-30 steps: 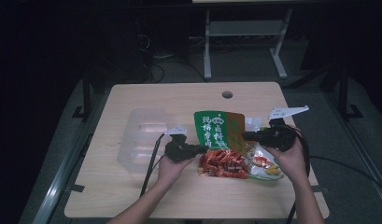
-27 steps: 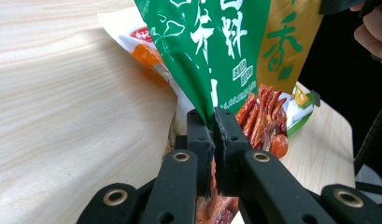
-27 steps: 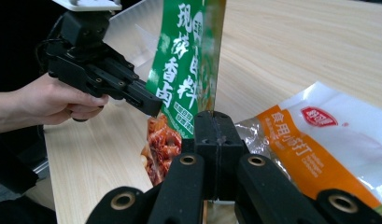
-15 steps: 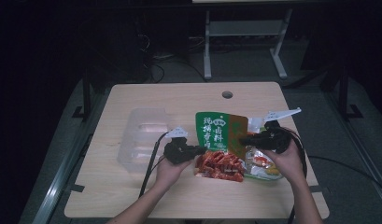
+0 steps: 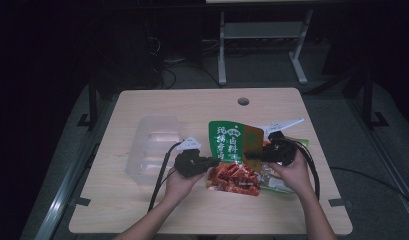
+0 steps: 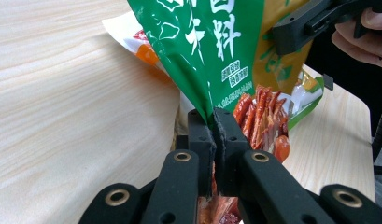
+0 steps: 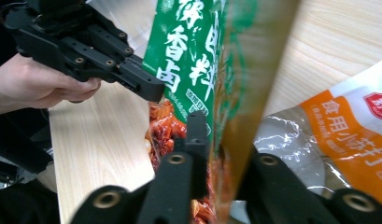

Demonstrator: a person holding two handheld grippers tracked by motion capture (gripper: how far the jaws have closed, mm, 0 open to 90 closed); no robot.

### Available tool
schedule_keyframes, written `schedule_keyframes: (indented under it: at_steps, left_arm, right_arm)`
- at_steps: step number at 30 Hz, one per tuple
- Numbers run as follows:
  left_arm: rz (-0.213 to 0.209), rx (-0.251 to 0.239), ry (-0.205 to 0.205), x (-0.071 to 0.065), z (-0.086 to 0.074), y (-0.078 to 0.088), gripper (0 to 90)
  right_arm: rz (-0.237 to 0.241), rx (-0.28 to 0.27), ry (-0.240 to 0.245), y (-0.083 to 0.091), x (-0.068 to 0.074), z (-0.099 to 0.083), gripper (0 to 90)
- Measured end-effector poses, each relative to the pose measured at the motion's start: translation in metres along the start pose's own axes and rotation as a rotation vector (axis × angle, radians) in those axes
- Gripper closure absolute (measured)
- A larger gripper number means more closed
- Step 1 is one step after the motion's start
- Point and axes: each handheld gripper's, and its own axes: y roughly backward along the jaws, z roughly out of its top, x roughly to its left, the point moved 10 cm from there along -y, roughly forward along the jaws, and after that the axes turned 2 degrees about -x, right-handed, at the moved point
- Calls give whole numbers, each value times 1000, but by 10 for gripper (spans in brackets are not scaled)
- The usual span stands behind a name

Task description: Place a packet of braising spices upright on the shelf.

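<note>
Two claws, left claw (image 6: pixel 213 135) and right claw (image 7: pixel 216 140), clamped on green packet (image 5: pixel 231 142), long axis pointing away

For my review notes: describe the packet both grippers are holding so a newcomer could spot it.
On the wooden table, right of the clear plastic tray, a green-and-gold seasoning packet stands above the red snack pack. Alone there, it bears large white characters.

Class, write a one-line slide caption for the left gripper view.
Left gripper pinches the green-and-orange printed food packet by its lower edge above the pale wooden table.
</note>
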Motion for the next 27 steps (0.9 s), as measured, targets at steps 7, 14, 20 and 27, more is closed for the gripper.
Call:
schedule_keyframes:
  at_steps: [7, 14, 20, 27]
  left_arm:
    - [63, 15, 0, -1, -3, 7, 728]
    - [115, 19, -58, -7, -6, 16, 586]
    - [122, 8, -68, -9, -11, 27, 553]
    - [86, 21, -111, -17, -23, 43, 494]
  right_arm:
    - [14, -2, 10, 1, 7, 2, 895]
    - [26, -34, 45, 8, 19, 9, 897]
    - [11, -39, 86, 14, 30, 16, 898]
    - [-35, -46, 137, 18, 40, 27, 899]
